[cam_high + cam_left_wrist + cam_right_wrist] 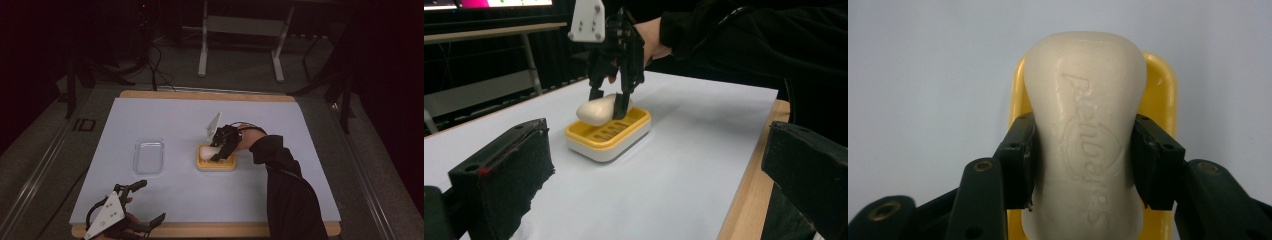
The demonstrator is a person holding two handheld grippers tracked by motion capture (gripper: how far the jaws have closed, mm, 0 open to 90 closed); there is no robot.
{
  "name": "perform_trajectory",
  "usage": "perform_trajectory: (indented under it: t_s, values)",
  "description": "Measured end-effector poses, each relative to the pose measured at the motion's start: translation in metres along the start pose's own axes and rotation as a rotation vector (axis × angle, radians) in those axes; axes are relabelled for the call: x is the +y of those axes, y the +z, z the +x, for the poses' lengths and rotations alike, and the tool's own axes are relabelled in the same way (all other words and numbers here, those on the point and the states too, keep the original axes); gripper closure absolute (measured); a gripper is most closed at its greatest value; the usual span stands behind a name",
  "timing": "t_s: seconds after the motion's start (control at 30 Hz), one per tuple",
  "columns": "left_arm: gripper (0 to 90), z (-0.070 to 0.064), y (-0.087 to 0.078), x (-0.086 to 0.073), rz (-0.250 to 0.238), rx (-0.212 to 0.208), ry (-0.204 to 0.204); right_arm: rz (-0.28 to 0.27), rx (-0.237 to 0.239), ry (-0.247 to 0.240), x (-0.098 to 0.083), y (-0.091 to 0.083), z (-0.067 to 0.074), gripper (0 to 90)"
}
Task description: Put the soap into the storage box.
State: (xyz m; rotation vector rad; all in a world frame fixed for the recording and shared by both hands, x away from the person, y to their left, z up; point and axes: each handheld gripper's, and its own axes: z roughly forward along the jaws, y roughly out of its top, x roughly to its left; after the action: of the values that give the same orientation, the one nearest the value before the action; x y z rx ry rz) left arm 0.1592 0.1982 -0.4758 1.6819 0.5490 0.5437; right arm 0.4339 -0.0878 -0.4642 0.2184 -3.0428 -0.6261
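A white bar of soap (1088, 125) (596, 110) (206, 151) sits tilted over a yellow soap dish (216, 163) (608, 134) (1160, 90) at the middle of the table. My right gripper (218, 150) (610, 102) (1083, 160) is shut on the soap, its two black jaws pressing the bar's narrow waist from both sides. One end of the soap rests on or just above the dish; which, I cannot tell. My left gripper (150, 202) (649, 180) is held open near the table's front left edge, nothing between its jaws.
A clear plastic lid or tray (148, 155) lies left of the dish on the pale blue table cover (175, 120). The wooden table edge (200, 230) runs along the front. A metal frame (240, 45) and cables stand on the floor behind.
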Motion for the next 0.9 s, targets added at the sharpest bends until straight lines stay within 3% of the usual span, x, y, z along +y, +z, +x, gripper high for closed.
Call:
perform_trajectory:
  t_s: [0.17, 0.3, 0.6, 0.9]
  values:
    - [0.1, 0.000, 0.000, 0.000, 0.001, 0.001, 0.000, 0.036, -0.004, 0.010, -0.005, 0.010, -0.002, 49.6]
    - [0.1, 0.000, 0.000, 0.000, 0.000, -0.001, -0.003, 0.038, -0.031, 0.045, -0.010, 0.014, -0.006, 49.6]
    - [0.1, 0.000, 0.001, 0.000, 0.003, -0.002, -0.004, 0.083, -0.030, 0.038, -0.012, 0.025, -0.004, 49.3]
    - [0.1, 0.001, 0.001, -0.001, 0.006, -0.004, -0.007, 0.072, -0.015, 0.058, -0.007, 0.016, -0.002, 46.6]
